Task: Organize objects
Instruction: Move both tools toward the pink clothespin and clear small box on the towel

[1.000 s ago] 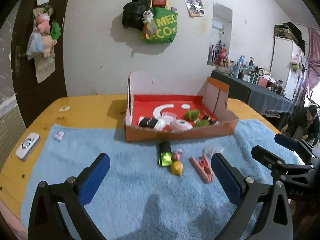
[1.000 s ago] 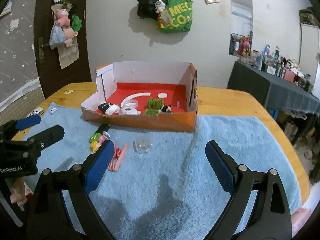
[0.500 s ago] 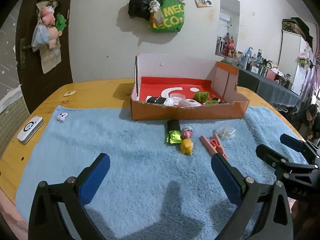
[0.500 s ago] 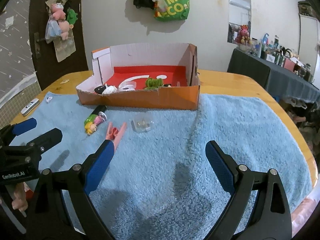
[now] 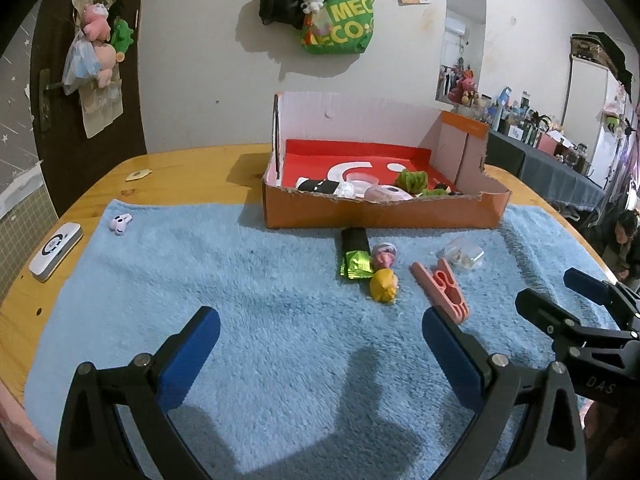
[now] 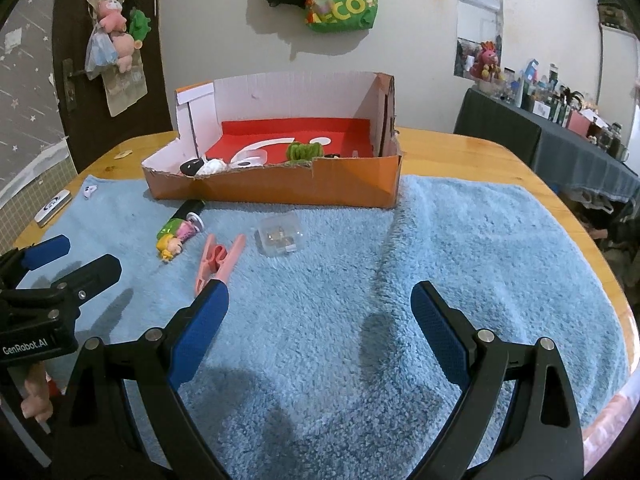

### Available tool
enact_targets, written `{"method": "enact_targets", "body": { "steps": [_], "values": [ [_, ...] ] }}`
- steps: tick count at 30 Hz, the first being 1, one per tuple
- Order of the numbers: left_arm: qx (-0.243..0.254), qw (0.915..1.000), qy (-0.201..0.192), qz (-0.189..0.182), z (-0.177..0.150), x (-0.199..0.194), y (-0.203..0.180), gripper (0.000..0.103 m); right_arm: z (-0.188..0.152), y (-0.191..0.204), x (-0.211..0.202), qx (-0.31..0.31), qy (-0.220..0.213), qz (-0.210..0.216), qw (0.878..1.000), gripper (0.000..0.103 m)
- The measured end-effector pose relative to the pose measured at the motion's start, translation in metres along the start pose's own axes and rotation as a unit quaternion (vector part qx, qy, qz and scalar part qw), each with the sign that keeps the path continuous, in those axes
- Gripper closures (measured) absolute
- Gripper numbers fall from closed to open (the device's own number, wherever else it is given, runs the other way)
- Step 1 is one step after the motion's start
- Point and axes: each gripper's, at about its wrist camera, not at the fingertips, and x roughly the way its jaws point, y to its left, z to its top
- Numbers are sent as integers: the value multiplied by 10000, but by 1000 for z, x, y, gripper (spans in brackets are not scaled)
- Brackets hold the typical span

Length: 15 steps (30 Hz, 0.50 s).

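Since a second ago both our tools have sunk toward the blue towel (image 5: 248, 320), and the box now sits higher in each view. Our left tool (image 5: 320, 340) stands wide with nothing between its pads, and our right tool (image 6: 320, 312) is just as wide and empty. At the far side of the towel, on the wooden table (image 5: 192, 168), rests the orange cardboard box (image 5: 380, 216) with its red floor; in it we see a black-and-white item (image 5: 320, 186) at the left, a clear round lid (image 5: 362, 179), a pale pink round piece (image 5: 386, 193) against the near wall, and a green fuzzy thing (image 5: 412, 180) toward the right. Outside the box, on the towel just near its front wall, lie a black tube with a green foil wrap (image 5: 354, 254), a small pink figure (image 5: 384, 255) and a yellow-haired figure (image 5: 384, 285) touching it, a pink clothespin (image 5: 442, 286), and a small clear plastic case (image 5: 460, 257) holding tiny bits we cannot make out. A white device (image 5: 56, 246) lies on the table's left edge.
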Motion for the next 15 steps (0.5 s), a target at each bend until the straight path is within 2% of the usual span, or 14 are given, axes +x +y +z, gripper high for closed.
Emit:
{"method": "enact_targets", "body": {
  "steps": [7, 10, 15],
  "values": [
    [46, 9998, 166, -99, 5, 13, -1, 0, 7, 0, 11, -95, 136, 11, 9999, 9],
    [40, 9994, 216, -253, 10, 18, -2, 1, 12, 0, 18, -118, 220, 50, 9997, 9],
    [65, 9978, 389, -529, 21, 29, -3, 11, 24, 1, 28, -237, 364, 129, 9990, 10]
  ]
}}
